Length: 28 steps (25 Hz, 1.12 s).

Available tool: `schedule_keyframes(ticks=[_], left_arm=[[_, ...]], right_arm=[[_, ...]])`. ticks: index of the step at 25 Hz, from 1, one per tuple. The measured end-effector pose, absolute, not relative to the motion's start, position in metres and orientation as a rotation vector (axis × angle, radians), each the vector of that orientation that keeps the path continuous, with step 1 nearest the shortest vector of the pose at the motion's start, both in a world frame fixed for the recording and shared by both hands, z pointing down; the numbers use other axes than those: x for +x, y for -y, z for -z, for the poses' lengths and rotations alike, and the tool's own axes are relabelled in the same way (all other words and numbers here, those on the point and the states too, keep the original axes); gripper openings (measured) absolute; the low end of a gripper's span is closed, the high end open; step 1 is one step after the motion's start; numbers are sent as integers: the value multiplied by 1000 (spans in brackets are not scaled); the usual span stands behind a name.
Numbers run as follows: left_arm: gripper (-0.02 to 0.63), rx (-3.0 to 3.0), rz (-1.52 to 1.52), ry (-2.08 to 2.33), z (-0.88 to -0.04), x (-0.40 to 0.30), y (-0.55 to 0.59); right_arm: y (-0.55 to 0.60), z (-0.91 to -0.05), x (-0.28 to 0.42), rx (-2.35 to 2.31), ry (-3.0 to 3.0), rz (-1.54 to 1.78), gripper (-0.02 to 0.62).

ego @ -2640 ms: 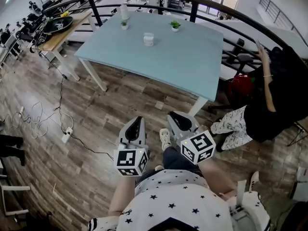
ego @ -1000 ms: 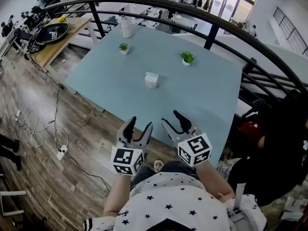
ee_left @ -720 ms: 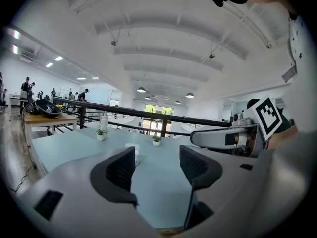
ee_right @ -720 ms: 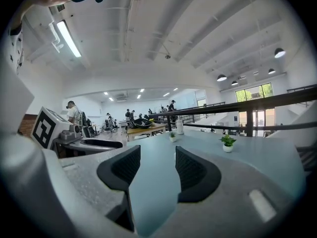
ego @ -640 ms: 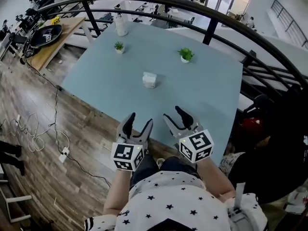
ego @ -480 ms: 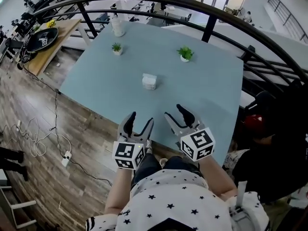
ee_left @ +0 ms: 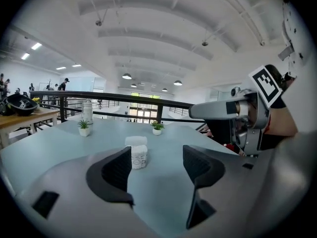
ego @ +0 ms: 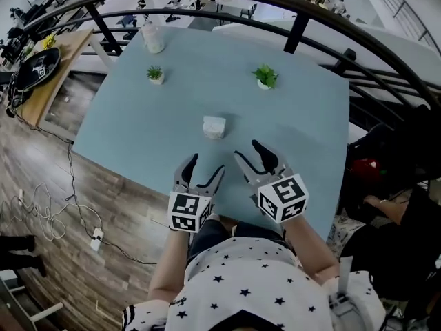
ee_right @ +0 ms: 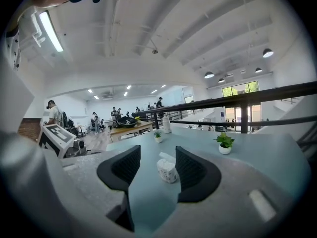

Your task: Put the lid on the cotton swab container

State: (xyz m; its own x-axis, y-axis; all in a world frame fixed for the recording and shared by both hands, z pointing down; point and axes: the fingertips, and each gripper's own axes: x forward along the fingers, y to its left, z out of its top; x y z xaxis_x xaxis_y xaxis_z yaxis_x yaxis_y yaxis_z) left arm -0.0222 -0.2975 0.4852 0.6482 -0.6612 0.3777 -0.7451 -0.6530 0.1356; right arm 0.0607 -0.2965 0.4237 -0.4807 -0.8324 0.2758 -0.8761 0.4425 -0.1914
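The cotton swab container (ego: 214,127) is a small white tub standing in the middle of the light blue table (ego: 124,123). It also shows in both gripper views, container (ee_left: 138,156) and container (ee_right: 168,172). A flat white lid (ee_right: 166,157) sits at its far top edge; whether it lies on the tub or behind it I cannot tell. My left gripper (ego: 204,165) hovers over the table's near part, its jaws opening with nothing between them. My right gripper (ego: 249,152) hangs beside it, open and empty. Both point at the container, a short way off.
Two small potted plants (ego: 155,74) (ego: 264,76) and a white bottle (ego: 152,38) stand at the table's far side. A black railing (ego: 289,33) curves behind it. A wooden bench (ego: 41,67) lies left, cables (ego: 48,205) on the floor, a seated person (ego: 406,212) at right.
The person has stepped up to the table, so both grippers now hang over its near part and the container is closer. The left jaws stand wider apart.
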Motion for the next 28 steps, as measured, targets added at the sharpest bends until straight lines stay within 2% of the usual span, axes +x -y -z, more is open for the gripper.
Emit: schedule_keyframes(ticks=[14, 28], left_arm=[[327, 2620, -597, 989, -537, -8, 385], [331, 2628, -762, 854, -595, 9, 422]], right_arm=[[386, -463, 56, 1613, 2416, -545, 204], [436, -508, 50, 1630, 2312, -612, 204]])
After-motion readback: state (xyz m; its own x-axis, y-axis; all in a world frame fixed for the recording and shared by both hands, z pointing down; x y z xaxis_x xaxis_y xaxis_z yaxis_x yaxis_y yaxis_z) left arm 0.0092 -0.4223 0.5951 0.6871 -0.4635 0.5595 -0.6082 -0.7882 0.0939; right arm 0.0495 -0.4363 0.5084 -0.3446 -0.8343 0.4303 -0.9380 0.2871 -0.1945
